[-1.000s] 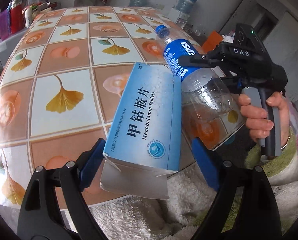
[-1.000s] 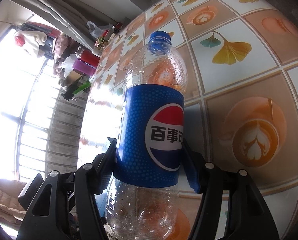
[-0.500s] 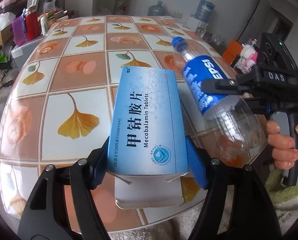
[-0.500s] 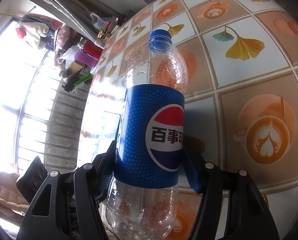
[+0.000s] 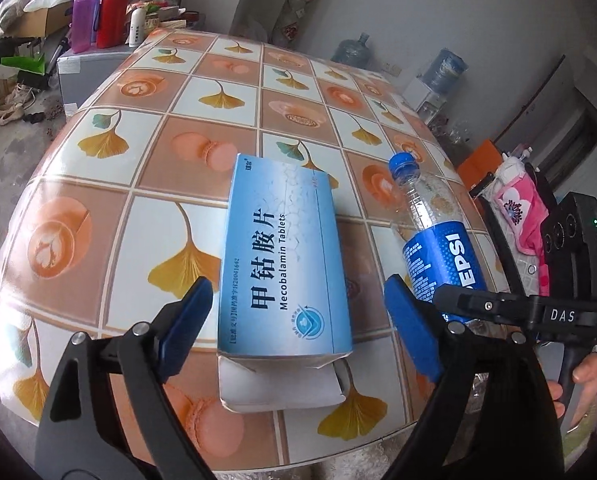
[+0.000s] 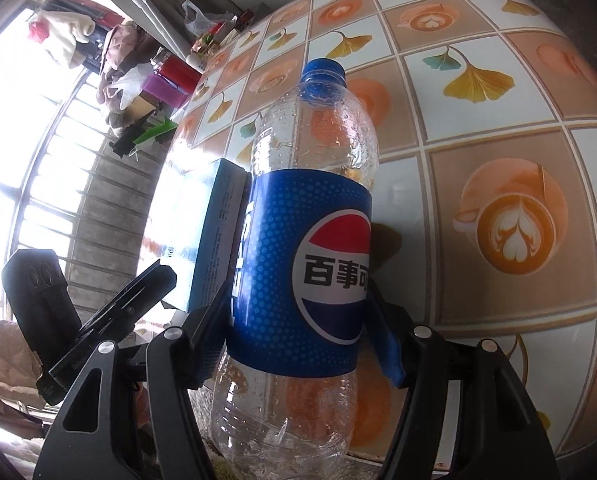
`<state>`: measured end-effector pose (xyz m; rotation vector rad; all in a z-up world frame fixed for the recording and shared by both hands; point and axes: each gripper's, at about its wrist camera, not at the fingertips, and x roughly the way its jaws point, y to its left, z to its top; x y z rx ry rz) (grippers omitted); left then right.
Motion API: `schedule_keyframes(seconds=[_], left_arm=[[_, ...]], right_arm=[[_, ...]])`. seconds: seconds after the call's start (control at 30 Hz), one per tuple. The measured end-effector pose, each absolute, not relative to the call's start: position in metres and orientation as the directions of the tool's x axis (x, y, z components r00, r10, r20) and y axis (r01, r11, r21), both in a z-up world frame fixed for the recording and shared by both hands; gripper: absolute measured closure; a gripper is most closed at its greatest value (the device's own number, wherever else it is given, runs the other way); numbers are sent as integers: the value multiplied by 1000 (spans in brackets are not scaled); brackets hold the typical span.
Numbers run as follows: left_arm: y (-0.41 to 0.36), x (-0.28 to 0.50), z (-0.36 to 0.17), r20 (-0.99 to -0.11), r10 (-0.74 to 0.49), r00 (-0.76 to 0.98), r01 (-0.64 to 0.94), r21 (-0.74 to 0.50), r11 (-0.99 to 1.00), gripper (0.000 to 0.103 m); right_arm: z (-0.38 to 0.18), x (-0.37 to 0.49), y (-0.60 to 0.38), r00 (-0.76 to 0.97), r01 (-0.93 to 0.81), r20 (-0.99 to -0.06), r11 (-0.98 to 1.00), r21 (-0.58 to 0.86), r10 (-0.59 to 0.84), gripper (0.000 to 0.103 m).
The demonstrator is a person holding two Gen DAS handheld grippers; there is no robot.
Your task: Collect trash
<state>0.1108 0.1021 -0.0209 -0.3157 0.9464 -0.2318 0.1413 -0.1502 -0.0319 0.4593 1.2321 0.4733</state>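
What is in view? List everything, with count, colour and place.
box: one, blue, on the table, end flap open.
bottle: one, clear, blue label and cap, right of the box.
table: one, orange-and-white leaf-patterned top.
jugs: two, blue, by the far wall.
containers: several, red and purple among them, past the table's far left corner.
left hand-held gripper: one, black with blue pads; jaws have just been opening, box between them, untouched.
right hand-held gripper: one, black, shut on the bottle.
hand: one, on the right hand-held gripper's handle.
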Motion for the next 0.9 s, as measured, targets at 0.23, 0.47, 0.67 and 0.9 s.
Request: schedule_keyframes(seconds=[0.23, 0.47, 0.67, 0.9], left_arm=[[110, 124, -35, -779, -337, 530, 16, -388, 922, 20], [100, 130, -36, -789, -289, 542, 45, -316, 948, 20], [95, 131, -36, -789, -260, 556, 63, -272, 960, 27], [92, 129, -36, -788, -241, 567, 62, -251, 966, 34]], right_arm=[[-31, 141, -134, 267, -127, -819, 861, 492, 508, 36], [-29, 143, -122, 307, -157, -844, 898, 411, 440, 34], [-28, 146, -118, 334, -168, -852, 915, 366, 402, 35], [-29, 145, -117, 364, -151, -849, 924, 351, 382, 42]])
